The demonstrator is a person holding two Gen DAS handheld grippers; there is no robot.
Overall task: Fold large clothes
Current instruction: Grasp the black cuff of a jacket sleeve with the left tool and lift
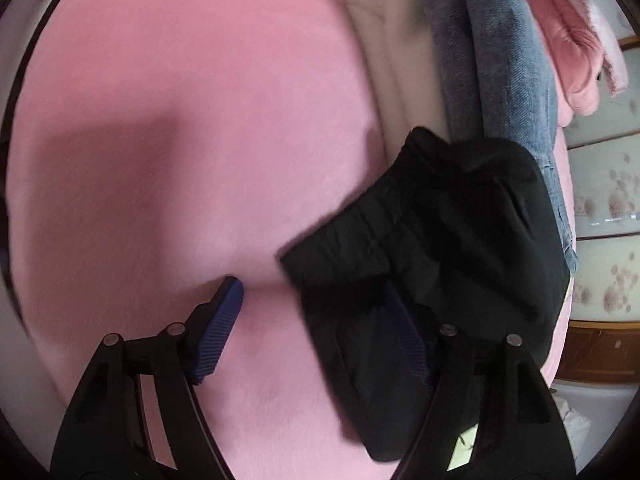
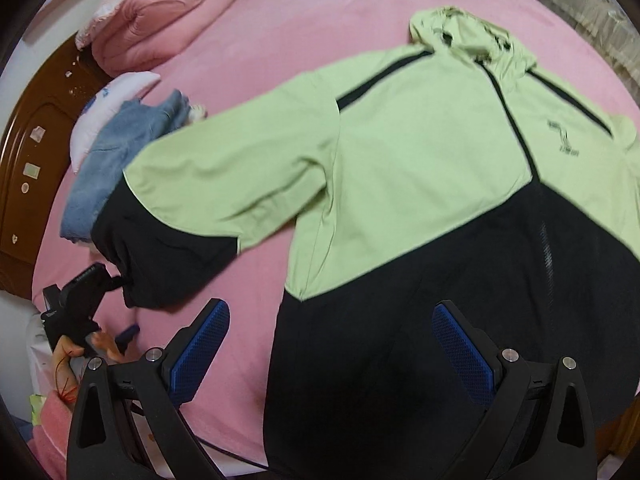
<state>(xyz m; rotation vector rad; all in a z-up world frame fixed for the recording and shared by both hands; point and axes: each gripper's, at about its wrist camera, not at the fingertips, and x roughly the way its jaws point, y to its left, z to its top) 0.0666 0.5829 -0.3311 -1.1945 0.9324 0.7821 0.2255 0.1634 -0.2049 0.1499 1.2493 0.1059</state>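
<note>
Left wrist view: your left gripper (image 1: 316,316) is hovering low over the pink bedspread (image 1: 180,120) with its jaws spread wide. The black cuff (image 1: 420,240) of the jacket sleeve is draping over the right-hand blue pad (image 1: 404,336), which shows only partly under the cloth; the left-hand pad is sitting bare over the pink cover. The fingers are not closing on the fabric, so nothing is clamped. Beyond the cuff, folded denim (image 1: 500,60) is lying beside a cream cloth (image 1: 392,60), with a pink quilt (image 1: 560,40) at the far edge.

Right wrist view: your right gripper (image 2: 332,344) is hanging wide apart too, holding nothing. Its right-hand finger is sitting over the jacket's black hem, the other over bare bedspread (image 2: 280,32). The green-and-black hooded jacket (image 2: 420,152) is lying flat, front up, hood pointing away from you, one sleeve stretching out to the left. That sleeve's black cuff (image 2: 160,256) is reaching your left gripper (image 2: 76,300), seen at lower left; this view is too small to tell its grip. Denim (image 2: 108,168) is lying under the sleeve end, near a wooden headboard (image 2: 36,140).
</note>
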